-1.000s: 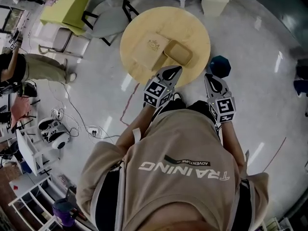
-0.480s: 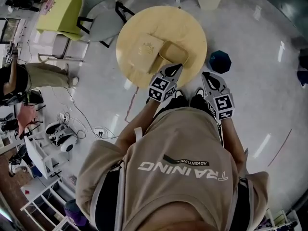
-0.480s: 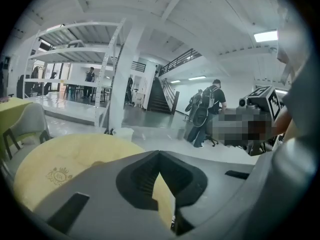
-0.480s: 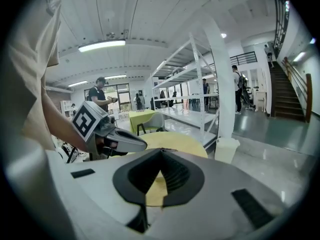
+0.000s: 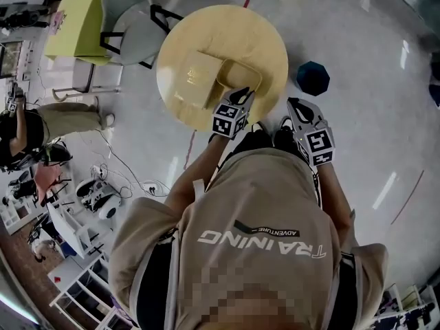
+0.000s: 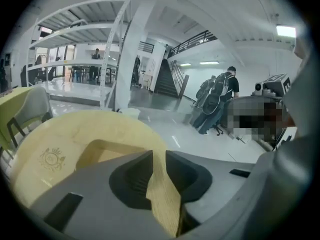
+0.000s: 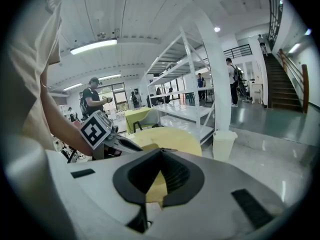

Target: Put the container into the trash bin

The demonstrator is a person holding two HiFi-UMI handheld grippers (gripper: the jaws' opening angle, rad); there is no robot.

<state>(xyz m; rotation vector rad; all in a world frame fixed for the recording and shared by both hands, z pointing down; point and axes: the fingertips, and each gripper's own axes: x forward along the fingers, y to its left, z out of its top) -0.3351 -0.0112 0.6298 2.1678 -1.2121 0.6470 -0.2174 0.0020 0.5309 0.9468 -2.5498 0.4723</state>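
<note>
A tan rectangular container (image 5: pixel 238 76) sits on the round yellow table (image 5: pixel 261 40), next to a flat tan lid (image 5: pixel 193 78). My left gripper (image 5: pixel 245 94) hovers at the container's near edge. Its jaws are opening, with a narrow gap and nothing between them. In the left gripper view the container (image 6: pixel 102 151) lies just beyond the left gripper (image 6: pixel 159 156). My right gripper (image 5: pixel 296 104) is off the table's right edge, over the floor. In its own view the right gripper (image 7: pixel 160 151) has its jaws together and empty. A white bin (image 7: pixel 225 144) stands on the floor past the table (image 7: pixel 172 136).
A dark teal round object (image 5: pixel 313 78) stands on the floor right of the table. A grey chair (image 5: pixel 130 23) and a yellow-green table (image 5: pixel 75 23) are at the far left. Cables and devices (image 5: pixel 96 194) lie on the floor at left. People stand in the background.
My left gripper has come down and forward to the container's near edge. The right gripper has shifted slightly forward beside the table. The table has slid left in the head view.
</note>
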